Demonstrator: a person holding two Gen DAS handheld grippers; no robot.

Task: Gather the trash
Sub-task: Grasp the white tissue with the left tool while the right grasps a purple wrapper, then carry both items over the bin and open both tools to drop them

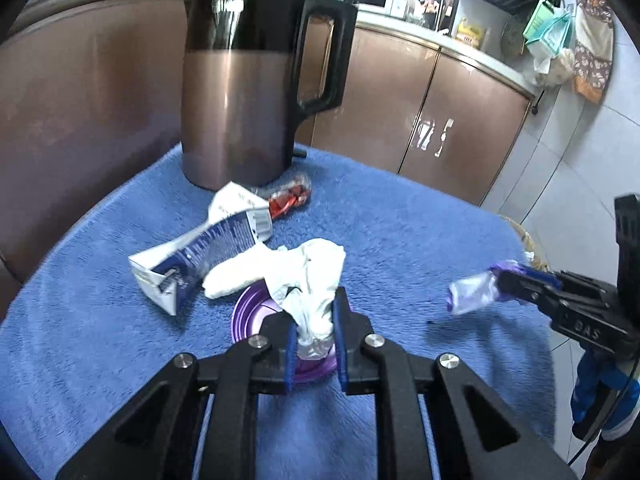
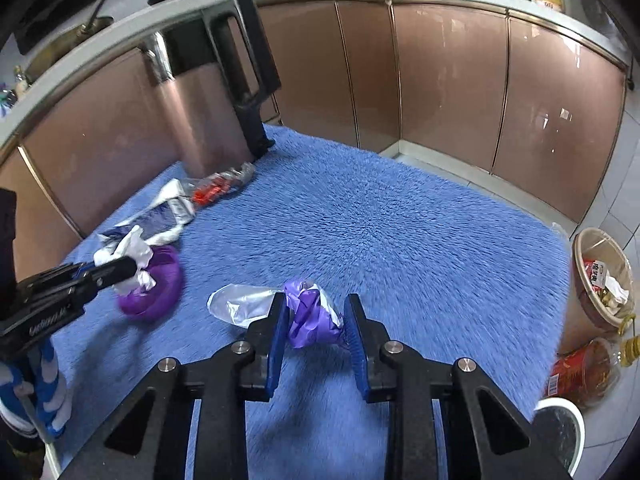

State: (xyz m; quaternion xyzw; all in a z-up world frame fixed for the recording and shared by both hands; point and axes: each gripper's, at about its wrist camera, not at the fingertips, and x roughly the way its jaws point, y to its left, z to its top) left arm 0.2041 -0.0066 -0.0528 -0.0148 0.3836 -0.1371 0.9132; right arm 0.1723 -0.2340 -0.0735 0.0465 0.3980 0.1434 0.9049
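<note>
Held items: my left gripper [image 1: 314, 334] clamps a crumpled white tissue [image 1: 308, 280] over the purple dish [image 1: 250, 312]; my right gripper [image 2: 316, 332] pinches a purple wrapper [image 2: 310, 314] above the blue mat [image 2: 400, 240].

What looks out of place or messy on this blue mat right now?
Litter is strewn beside the kettle: a crushed blue and white carton lying flat, a red wrapper, and a purple dish under crumpled white tissue. Off the mat, an oil bottle lies on its side.
</note>
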